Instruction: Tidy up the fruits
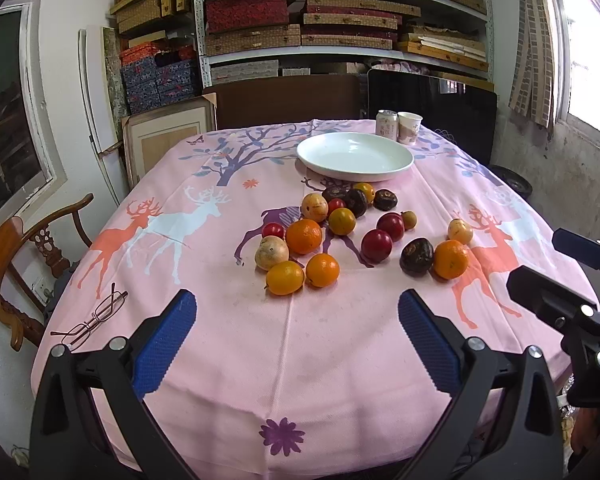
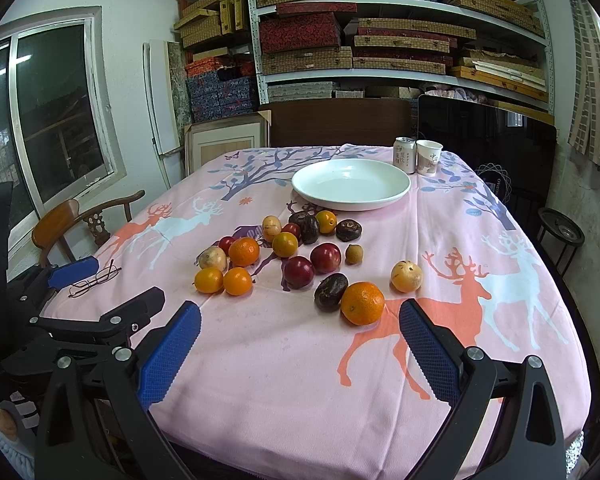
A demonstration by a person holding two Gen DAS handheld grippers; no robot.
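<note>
Several loose fruits lie mid-table on the pink cloth: oranges (image 1: 303, 235) (image 2: 362, 303), red plums (image 1: 376, 245) (image 2: 298, 272), dark wrinkled fruits (image 1: 416, 257) (image 2: 330, 291) and pale yellow ones (image 1: 271, 253) (image 2: 406, 276). An empty white plate (image 1: 355, 156) (image 2: 351, 184) stands behind them. My left gripper (image 1: 297, 334) is open and empty above the near cloth, short of the fruits. My right gripper (image 2: 299, 344) is open and empty, just short of the nearest orange. Each gripper shows in the other's view, the right (image 1: 556, 276) and the left (image 2: 112, 292).
A drink can (image 1: 387, 123) (image 2: 404, 155) and a paper cup (image 1: 409, 127) (image 2: 428, 157) stand behind the plate. Folded glasses (image 1: 92, 316) (image 2: 95, 279) lie at the near left edge. A wooden chair (image 1: 16, 256) stands left of the table. Shelves of boxes fill the back wall.
</note>
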